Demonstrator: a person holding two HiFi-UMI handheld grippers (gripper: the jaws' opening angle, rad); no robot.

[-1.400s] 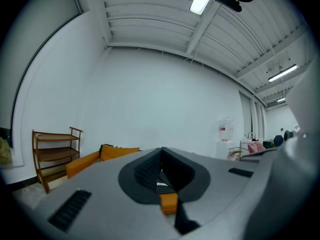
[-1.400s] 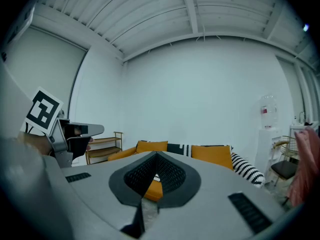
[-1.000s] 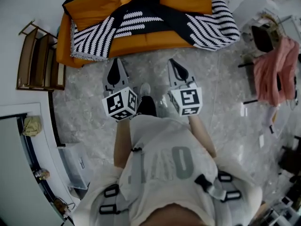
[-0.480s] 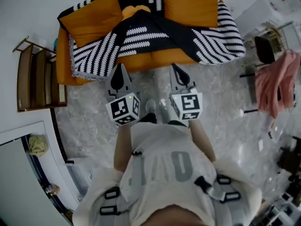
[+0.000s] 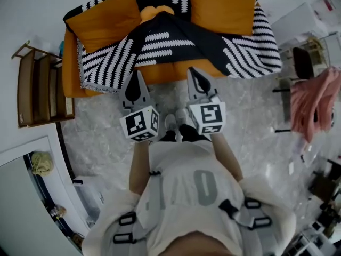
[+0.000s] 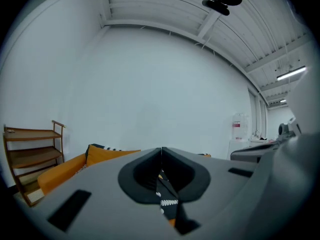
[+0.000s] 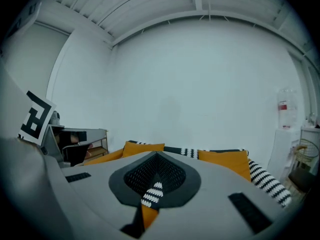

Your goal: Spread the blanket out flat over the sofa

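Grey left gripper (image 5: 137, 76) has its jaws pressed together with nothing pinched (stripes show only past them). Right gripper (image 5: 193, 71) is the same, empty. Black-and-white blanket (image 5: 160, 44) lies bunched across the orange sofa (image 5: 106, 20), hem just beside both tips. A second ago the tips hung over bare floor, well apart from the sofa.

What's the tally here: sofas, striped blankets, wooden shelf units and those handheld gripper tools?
Sofa: 1
Striped blanket: 1
Wooden shelf unit: 1
Grippers: 2 (left gripper, right gripper)
Total: 5
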